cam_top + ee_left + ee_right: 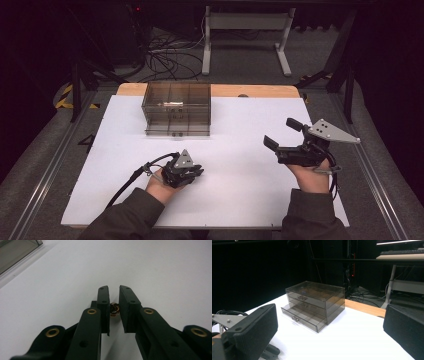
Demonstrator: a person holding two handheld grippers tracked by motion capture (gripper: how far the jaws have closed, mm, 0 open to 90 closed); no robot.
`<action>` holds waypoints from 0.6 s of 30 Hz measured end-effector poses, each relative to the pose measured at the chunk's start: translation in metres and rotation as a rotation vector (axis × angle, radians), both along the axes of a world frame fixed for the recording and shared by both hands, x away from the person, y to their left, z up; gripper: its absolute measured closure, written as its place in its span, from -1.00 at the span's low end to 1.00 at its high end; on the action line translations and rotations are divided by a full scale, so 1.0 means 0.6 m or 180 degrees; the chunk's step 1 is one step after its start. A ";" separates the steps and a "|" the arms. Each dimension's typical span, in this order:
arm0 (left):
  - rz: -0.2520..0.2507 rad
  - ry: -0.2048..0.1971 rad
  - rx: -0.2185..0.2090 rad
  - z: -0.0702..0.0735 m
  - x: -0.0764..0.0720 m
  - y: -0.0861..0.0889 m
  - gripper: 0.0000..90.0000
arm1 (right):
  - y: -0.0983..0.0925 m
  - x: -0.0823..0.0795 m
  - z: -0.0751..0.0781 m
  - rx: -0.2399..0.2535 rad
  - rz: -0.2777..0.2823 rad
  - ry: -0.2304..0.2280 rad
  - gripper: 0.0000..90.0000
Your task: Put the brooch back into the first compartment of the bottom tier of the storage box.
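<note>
The left gripper (114,293) pinches a small coppery ring-like object (114,309) between nearly closed jaws near the table's (240,200) front edge, the smoky plastic drawer box (176,109) lying ahead toward the back edge, while the right gripper (284,134) hovers wide apart.

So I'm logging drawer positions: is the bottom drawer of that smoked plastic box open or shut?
Open, partly. In the right gripper view the bottom drawer juts forward of the two above it in the box.
</note>
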State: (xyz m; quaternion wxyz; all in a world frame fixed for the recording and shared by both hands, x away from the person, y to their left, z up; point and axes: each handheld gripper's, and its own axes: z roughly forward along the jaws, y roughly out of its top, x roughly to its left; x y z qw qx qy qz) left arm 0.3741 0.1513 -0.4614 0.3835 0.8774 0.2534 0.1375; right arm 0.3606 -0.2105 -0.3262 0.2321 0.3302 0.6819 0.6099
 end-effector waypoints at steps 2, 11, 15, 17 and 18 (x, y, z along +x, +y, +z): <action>0.0010 -0.0011 -0.0009 0.001 -0.001 0.000 0.76 | 0.000 0.000 0.000 0.0000 0.0000 0.0000 -1.00; 0.0031 -0.0085 -0.0063 0.008 -0.001 0.004 0.77 | 0.000 0.000 0.000 -0.0004 0.0001 -0.0006 -1.00; 0.0065 -0.0122 -0.0089 0.011 0.000 0.006 0.77 | 0.001 -0.001 0.000 -0.0007 0.0006 -0.0005 -1.00; 0.0075 -0.0136 -0.0104 0.013 0.000 0.007 0.77 | 0.001 -0.001 0.000 -0.0009 0.0008 -0.0004 -1.00; 0.0081 -0.0144 -0.0106 0.014 0.001 0.008 0.77 | 0.001 0.000 0.000 -0.0007 0.0009 -0.0005 -1.00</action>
